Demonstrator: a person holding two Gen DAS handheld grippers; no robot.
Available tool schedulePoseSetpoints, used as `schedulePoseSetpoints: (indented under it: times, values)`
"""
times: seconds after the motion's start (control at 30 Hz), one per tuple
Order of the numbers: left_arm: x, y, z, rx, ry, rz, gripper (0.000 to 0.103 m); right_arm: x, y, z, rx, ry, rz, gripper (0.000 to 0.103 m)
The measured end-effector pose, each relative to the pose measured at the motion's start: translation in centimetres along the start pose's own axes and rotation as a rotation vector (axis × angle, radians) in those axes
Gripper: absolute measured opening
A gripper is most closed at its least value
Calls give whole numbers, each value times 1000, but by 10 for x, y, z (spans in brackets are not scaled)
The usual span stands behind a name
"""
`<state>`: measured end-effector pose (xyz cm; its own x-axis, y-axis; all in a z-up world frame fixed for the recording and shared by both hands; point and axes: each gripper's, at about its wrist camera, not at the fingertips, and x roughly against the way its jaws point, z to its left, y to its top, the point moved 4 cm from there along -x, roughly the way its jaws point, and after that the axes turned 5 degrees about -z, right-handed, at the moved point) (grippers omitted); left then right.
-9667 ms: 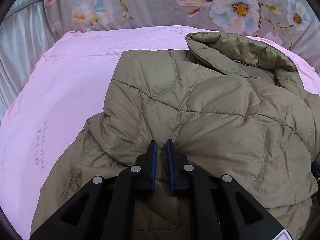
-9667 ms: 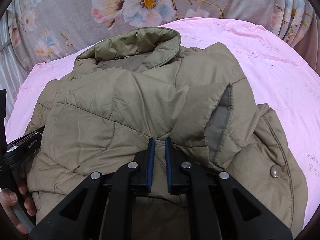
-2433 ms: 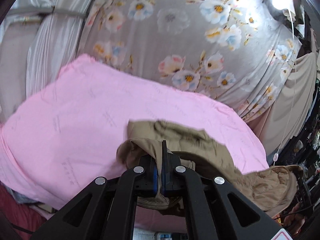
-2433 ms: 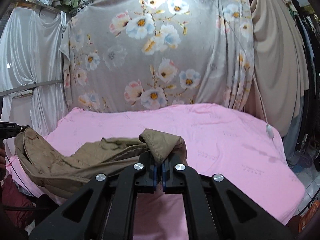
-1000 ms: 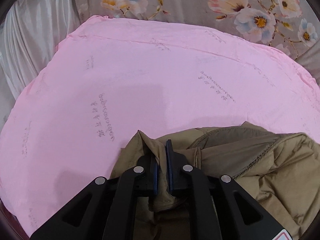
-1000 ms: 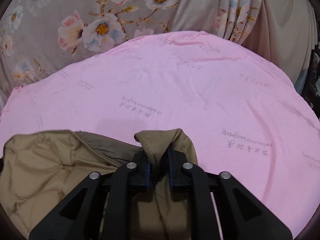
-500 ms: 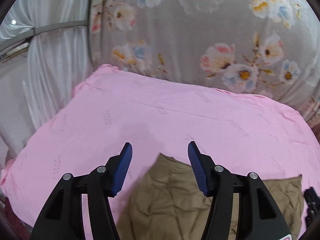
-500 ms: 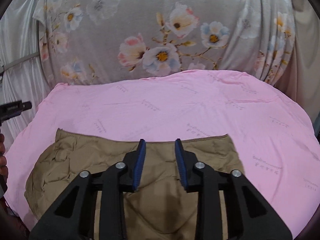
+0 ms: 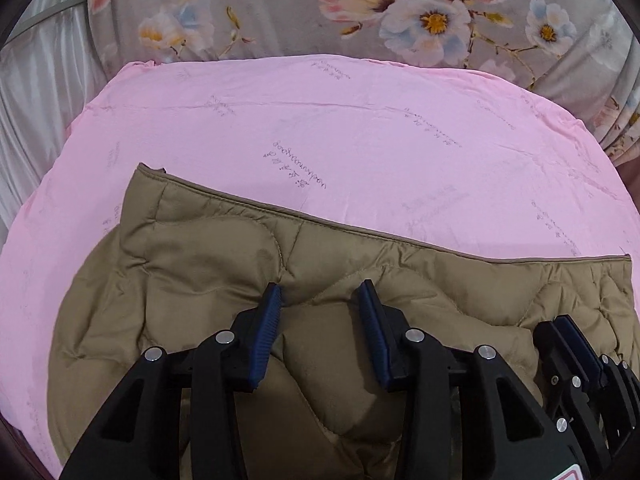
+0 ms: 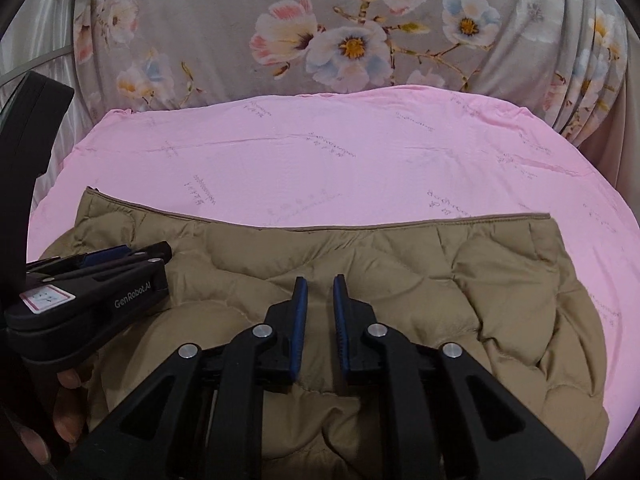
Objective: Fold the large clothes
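A quilted olive-brown jacket (image 9: 224,248) lies spread on the pink sheet (image 9: 360,140), its straight hem edge towards the far side. It also shows in the right wrist view (image 10: 460,280). My left gripper (image 9: 320,294) is open and empty, just above the jacket's middle. My right gripper (image 10: 320,286) is open with a narrower gap, empty, above the jacket. The left gripper also shows at the left of the right wrist view (image 10: 132,254), and the right gripper at the right edge of the left wrist view (image 9: 560,328).
The pink sheet (image 10: 360,160) covers a bed-like surface with bare room beyond the jacket. A grey flowered curtain (image 10: 320,32) hangs behind, with white drapes (image 9: 36,80) at the left. A hand (image 10: 68,408) holds the left gripper.
Both grippers let go of the jacket about half a second ago. They have since come down closer to it; the jacket lies flat on the sheet.
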<state>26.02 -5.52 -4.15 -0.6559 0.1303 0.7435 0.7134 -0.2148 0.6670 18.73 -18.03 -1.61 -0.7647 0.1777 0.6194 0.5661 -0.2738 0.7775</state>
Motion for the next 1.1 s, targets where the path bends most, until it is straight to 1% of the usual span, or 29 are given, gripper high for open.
schedulePoseSetpoints:
  times: [0.17,0.47,0.73,1.0,1.1]
  values:
    - [-11,-6,-6,-29,33,-29,39,-13,-6,0,-2,-8,10,12]
    - [-20,-11,-9,-35,41,-43,40,-26,-12,-3,-29,13,43,11]
    - [-24,-12,-12,-43,57,-51,40,-31,-14,-3,-35,10,55,11]
    - [-25,-11,-13,-47,64,-39,40,-36,-15,-5,-43,10,65,11]
    - [-21,-8,-9,-33,41,-25,41,-32,-13,-7,-54,5,57,10]
